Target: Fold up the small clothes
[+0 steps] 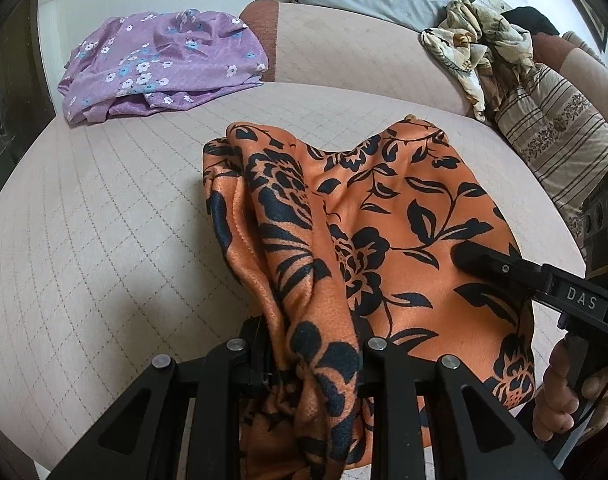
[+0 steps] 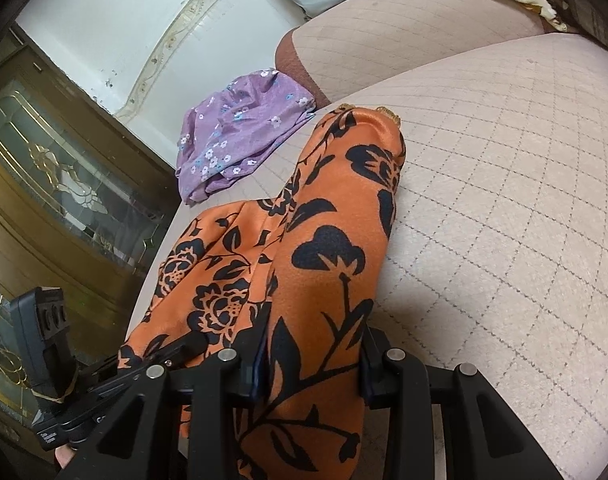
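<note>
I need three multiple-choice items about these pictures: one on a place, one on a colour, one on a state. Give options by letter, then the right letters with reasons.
1. Where does the purple cloth lie?
A. on the far part of the bed
B. on the floor
C. in a gripper

2. What colours has the held cloth?
A. white and blue
B. orange and black
C. green

3. How is the left gripper?
A. wide open, empty
B. out of view
C. shut on the cloth

Answers: 1 A, it rests on the quilted cover beyond the held cloth. 2 B, black flowers on orange. 3 C, cloth is bunched between its fingers; the right gripper grips it too.
</note>
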{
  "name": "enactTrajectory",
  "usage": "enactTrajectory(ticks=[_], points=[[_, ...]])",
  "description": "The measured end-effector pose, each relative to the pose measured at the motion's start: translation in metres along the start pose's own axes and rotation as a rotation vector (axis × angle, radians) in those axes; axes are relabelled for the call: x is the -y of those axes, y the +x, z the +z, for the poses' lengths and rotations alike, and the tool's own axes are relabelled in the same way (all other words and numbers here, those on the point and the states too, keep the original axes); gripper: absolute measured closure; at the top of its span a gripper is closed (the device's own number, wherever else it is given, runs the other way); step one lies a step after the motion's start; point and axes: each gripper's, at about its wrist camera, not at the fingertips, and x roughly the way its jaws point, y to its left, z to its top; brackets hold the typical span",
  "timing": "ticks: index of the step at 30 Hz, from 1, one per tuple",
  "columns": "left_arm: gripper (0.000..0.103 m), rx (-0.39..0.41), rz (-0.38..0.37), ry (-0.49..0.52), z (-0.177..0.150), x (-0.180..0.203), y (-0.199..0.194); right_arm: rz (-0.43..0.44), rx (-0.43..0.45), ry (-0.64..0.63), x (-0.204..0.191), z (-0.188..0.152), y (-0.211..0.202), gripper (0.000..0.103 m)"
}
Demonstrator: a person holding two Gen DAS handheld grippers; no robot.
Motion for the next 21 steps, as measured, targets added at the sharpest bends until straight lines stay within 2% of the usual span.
enactTrajectory(ticks=[7, 11, 14, 16, 19, 21], points=[[0.076, -0.021, 0.02, -0.013, 0.001, -0.004, 0.006, -0.041, -0.002, 0.028, 0.011, 0.005, 0.015, 0.066], [0.072, -0.04, 0.019, -0.014, 0.0, -0.01, 0.01, -0.067, -0.009, 0.025, 0.013, 0.006, 0.024, 0.066], [0.064, -0.05, 0.016, -0.007, 0.0, -0.013, 0.011, -0.086, -0.02, 0.028, 0.016, 0.005, 0.03, 0.066], [0.055, -0.056, 0.014, -0.012, 0.001, -0.016, 0.012, -0.088, -0.027, 0.025, 0.018, 0.005, 0.032, 0.066], [0.048, -0.065, -0.024, -0.033, 0.004, -0.027, 0.01, -0.095, -0.063, 0.037, 0.02, 0.006, 0.034, 0.06], [0.048, -0.054, -0.038, -0.047, 0.008, -0.036, 0.006, -0.107, -0.081, 0.05, 0.018, 0.009, 0.029, 0.054]])
